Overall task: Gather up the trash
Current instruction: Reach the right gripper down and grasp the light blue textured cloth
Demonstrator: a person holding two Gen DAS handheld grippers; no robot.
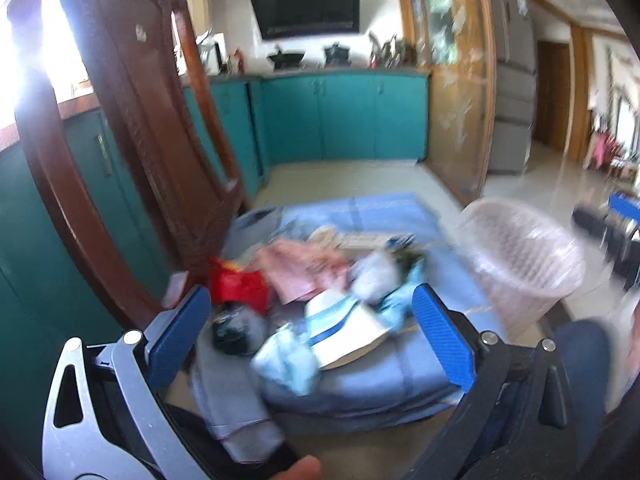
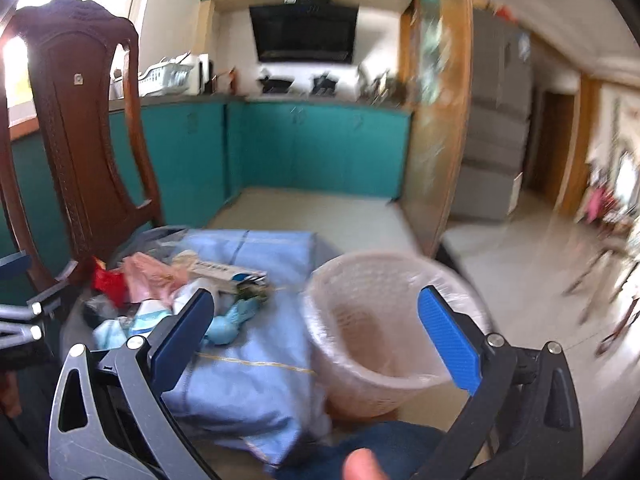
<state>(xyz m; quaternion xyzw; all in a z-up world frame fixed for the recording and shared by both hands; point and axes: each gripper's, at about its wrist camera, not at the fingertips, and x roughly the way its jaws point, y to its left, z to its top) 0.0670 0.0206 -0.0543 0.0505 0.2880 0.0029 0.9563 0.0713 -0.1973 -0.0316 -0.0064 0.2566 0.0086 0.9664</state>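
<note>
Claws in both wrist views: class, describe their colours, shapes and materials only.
The left claw and right claw look alike: each has two flat rectangular fingers faced with textured blue pads, mounted on grey and black metal linkage arms with triangular cut-outs and round silver pivot bolts. No cables or markings are visible.

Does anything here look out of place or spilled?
Yes. Loose trash lies scattered on the blue cloth: a red wrapper, pink paper, crumpled blue pieces. The lined wastebasket beside it looks empty.
</note>
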